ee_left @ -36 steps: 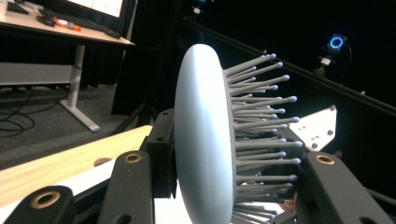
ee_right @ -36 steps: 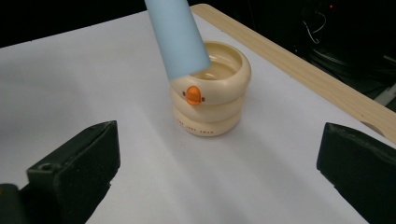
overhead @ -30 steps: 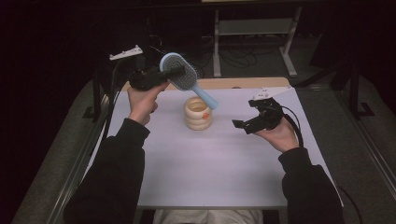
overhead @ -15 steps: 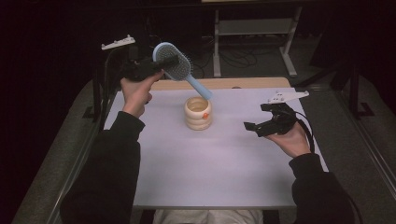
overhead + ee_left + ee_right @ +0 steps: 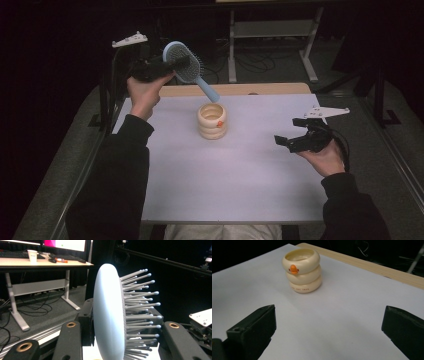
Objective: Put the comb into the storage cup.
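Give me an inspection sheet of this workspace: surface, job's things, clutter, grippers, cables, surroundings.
Surface: white sheet over a wooden table, edge strip bare at the far side.
Job's things: light blue hairbrush held in the air, handle slanting down toward the cream duck-faced holder; holder upright on the sheet, orange beak facing the right gripper view.
Clutter: nothing seen on the sheet.
Grippers: left gripper shut on the brush head; right gripper open, empty, low over the sheet.
Cables: right gripper's cable loops by the hand.
Surroundings: desk with monitor and paper cup; floor cables beneath.
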The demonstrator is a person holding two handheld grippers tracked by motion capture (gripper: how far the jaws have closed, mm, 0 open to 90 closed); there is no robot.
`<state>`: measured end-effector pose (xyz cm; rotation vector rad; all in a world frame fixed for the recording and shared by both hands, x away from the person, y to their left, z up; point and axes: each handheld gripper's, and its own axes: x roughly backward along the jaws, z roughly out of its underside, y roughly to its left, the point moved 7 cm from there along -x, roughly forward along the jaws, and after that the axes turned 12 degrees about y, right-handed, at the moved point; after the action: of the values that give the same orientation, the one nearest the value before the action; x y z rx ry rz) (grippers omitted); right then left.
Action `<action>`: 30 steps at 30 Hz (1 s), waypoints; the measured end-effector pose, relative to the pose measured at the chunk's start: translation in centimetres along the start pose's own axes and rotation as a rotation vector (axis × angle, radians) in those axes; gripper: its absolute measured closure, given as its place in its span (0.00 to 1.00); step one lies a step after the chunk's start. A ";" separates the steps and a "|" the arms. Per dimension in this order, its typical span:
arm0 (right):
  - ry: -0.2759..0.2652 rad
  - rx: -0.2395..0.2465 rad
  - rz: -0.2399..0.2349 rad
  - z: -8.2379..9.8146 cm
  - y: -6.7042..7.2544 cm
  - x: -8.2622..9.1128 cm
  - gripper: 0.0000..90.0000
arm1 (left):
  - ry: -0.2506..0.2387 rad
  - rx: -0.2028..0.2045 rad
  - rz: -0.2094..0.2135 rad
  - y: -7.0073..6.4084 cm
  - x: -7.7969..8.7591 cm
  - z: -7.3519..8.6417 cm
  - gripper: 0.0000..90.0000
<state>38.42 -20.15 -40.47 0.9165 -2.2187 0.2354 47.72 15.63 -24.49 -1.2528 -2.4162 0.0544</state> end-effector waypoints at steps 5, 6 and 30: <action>-0.002 -0.016 0.019 1.1 -0.3 0.1 0.00 | 0.025 -0.021 -0.038 0.3 -0.3 0.3 0.60; -0.003 -0.020 0.016 1.2 -0.4 0.2 0.00 | 0.031 -0.027 -0.044 0.3 -0.3 0.4 0.60; -0.025 -0.085 0.033 6.0 -1.5 2.0 0.00 | 0.106 -0.078 -0.086 0.4 -2.8 2.1 0.60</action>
<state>35.13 -24.78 -43.65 0.8415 -2.2503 0.1448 48.68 13.99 -27.44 -1.1535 -2.3974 -0.1285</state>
